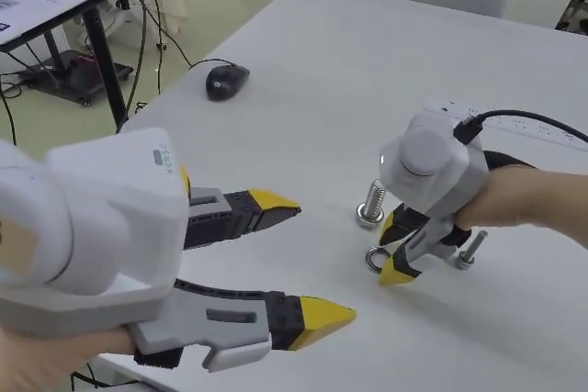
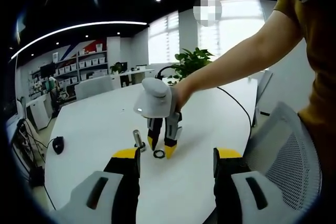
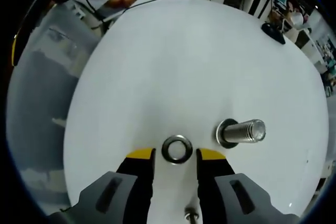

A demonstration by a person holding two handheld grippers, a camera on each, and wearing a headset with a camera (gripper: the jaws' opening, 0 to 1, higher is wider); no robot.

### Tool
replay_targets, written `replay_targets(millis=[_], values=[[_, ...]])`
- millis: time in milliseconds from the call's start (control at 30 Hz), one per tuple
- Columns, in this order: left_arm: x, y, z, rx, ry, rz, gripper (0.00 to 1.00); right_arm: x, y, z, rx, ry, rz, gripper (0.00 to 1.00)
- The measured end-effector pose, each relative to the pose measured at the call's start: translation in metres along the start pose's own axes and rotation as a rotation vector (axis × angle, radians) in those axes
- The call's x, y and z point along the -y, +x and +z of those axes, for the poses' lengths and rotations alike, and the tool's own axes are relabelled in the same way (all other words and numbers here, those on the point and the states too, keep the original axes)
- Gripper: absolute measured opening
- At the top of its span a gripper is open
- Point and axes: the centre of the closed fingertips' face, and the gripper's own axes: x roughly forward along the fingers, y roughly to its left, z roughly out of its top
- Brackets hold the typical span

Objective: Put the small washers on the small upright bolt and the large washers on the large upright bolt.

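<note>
At far left, left gripper (image 1: 322, 261) spread wide, empty. Further right, large bolt (image 1: 372, 204) upright, shank seemingly bare. Just beside, one washer (image 3: 177, 148) flat on table (image 1: 367, 71) between right gripper (image 3: 176, 156) tips, parted, not pinched. Small bolt (image 1: 470, 247) rightmost. Looks barely started.

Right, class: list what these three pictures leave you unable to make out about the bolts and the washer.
1. Small bolt: in the head view, partly behind the right claw; in the right gripper view, cut off by the bottom edge.
2. Washer: in the left gripper view, too small to tell whether it is a large or a small one.
3. Large bolt: in the left gripper view, the thread is too small and blurred to read.
</note>
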Motion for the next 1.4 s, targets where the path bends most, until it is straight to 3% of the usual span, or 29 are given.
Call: replay_targets(millis=[133,633,867,1200,1400], values=[[-0.001,0.000,-0.001,-0.002,0.000,-0.001,0.55,-0.002,0.000,0.001,-0.004,-0.008,-0.004,0.25],[-0.002,-0.002,-0.003,-0.004,-0.001,0.003,0.55,0.002,-0.005,0.001,-0.021,-0.011,-0.026,0.22],[-0.001,0.000,-0.003,-0.003,0.003,-0.003,0.55,0.005,-0.022,0.007,-0.009,-0.021,-0.044,0.22],[0.001,0.000,-0.001,0.002,0.006,-0.009,0.55,0.022,-0.056,0.021,0.026,-0.041,-0.112,0.22],[0.001,0.001,-0.002,0.001,0.005,-0.011,0.55,0.031,-0.070,0.024,0.018,-0.055,-0.137,0.22]])
